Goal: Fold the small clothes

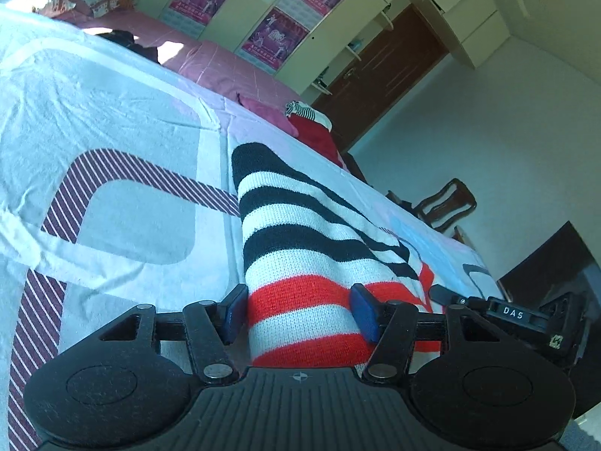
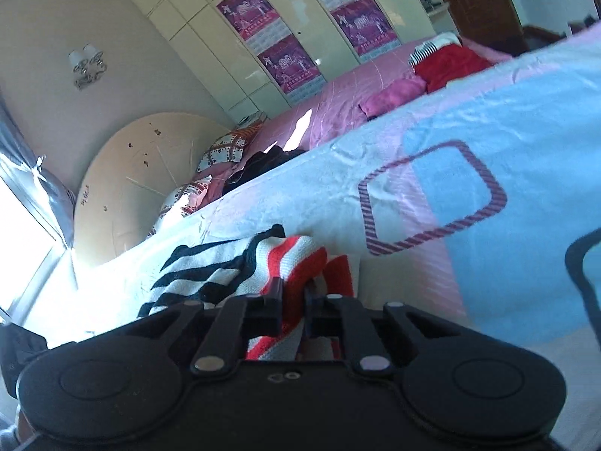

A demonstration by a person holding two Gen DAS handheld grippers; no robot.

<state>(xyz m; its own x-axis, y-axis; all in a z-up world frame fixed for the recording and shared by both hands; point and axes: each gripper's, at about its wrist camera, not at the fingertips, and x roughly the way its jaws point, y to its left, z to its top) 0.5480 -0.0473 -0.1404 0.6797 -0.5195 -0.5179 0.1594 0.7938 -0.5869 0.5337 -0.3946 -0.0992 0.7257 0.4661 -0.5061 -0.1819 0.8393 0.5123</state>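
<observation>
Striped knit (image 1: 300, 248) on bedsheet (image 1: 124, 120), between left tongs (image 1: 298, 317).

I see a bed under a white sheet (image 1: 124, 120) printed with grey, blue and maroon-striped squares; on it lie a black, white and red striped knit garment (image 1: 300, 248), a red garment (image 2: 452, 62) and patterned pillows (image 2: 221, 152).

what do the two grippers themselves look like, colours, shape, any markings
Both are matte black plastic. The left gripper has two round discs flanking a ribbed centre plate with a small crosshair mark, silver rivets on angled linkage bars, and dark blue finger pads. The right gripper has the same discs, rivets and linkages, and carries a white "DAS" label visible in the left view. No cables or sleeves show.
</observation>
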